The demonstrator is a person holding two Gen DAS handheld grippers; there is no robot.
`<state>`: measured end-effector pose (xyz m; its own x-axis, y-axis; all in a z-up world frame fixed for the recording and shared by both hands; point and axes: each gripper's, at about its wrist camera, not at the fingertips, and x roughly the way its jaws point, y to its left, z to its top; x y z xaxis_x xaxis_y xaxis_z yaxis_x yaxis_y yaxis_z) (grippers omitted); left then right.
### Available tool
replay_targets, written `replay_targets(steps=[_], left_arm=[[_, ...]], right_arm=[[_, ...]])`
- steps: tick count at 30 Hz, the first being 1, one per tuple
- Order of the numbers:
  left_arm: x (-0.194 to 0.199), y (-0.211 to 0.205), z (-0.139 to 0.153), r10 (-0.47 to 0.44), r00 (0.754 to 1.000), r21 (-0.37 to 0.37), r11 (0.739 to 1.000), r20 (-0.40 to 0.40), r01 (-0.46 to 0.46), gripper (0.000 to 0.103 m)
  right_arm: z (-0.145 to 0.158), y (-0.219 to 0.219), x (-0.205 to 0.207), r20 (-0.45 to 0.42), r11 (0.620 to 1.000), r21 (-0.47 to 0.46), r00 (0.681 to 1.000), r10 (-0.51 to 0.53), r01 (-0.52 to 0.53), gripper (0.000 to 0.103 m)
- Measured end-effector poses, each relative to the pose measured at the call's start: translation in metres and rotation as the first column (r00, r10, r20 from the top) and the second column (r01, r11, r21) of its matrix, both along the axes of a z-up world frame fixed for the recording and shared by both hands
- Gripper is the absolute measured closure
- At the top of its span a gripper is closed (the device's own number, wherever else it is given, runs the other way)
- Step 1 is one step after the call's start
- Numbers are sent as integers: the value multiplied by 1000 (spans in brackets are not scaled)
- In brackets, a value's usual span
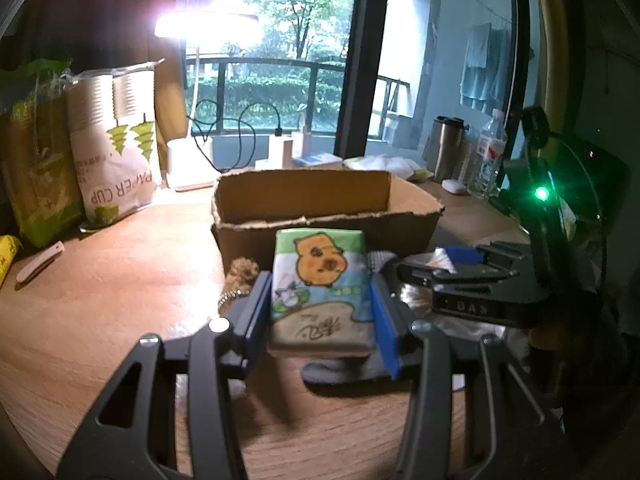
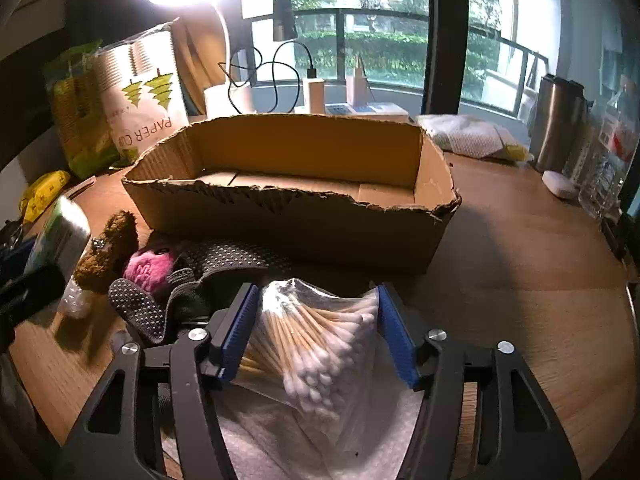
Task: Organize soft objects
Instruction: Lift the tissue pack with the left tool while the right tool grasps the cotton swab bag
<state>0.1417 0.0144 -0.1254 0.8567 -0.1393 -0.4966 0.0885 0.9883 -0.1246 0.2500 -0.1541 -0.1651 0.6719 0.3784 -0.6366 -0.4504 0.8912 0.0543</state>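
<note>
- The left gripper has its two blue-padded fingers pressed against the long sides of a tissue pack printed with a cartoon capybara; the pack is clamped between them and juts forward past the tips, raised off the wooden desk.
- The right gripper has its blue fingers on either side of a clear bag of cotton swabs. The left pad lies against the bag; the right pad is at the bag's edge, and whether it presses cannot be told. The bag's lower part rests on a white padded sheet.
- Straight ahead of both sets of fingers stands an open cardboard box with torn rims, nothing visible inside it.
- Just left of the right fingers lies a black dotted glove, with a pink plush and a brown plush beyond it, close to the box's front wall.
- In the left wrist view the brown plush peeks out just beyond the left finger, with a short ball chain beside it.
- Far left of the fingers, a bag of paper cups and a green package stand at the desk's back.
- Behind the box shines a white desk lamp; off to the right stand a steel tumbler and a water bottle.
</note>
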Motion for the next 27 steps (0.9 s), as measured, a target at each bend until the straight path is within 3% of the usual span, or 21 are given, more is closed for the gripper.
replay_targets(steps=[13,27], left_arm=[[16,-1,25,9,999,35,999,53,-11,55],[50,-3,48,0,995,7,1000,100,-1,55]], right_arm=[[29,-21,-9,86,998,65,996,-5,-1,42],[71,-33,4,212,996,90,977,-1,-18,42]])
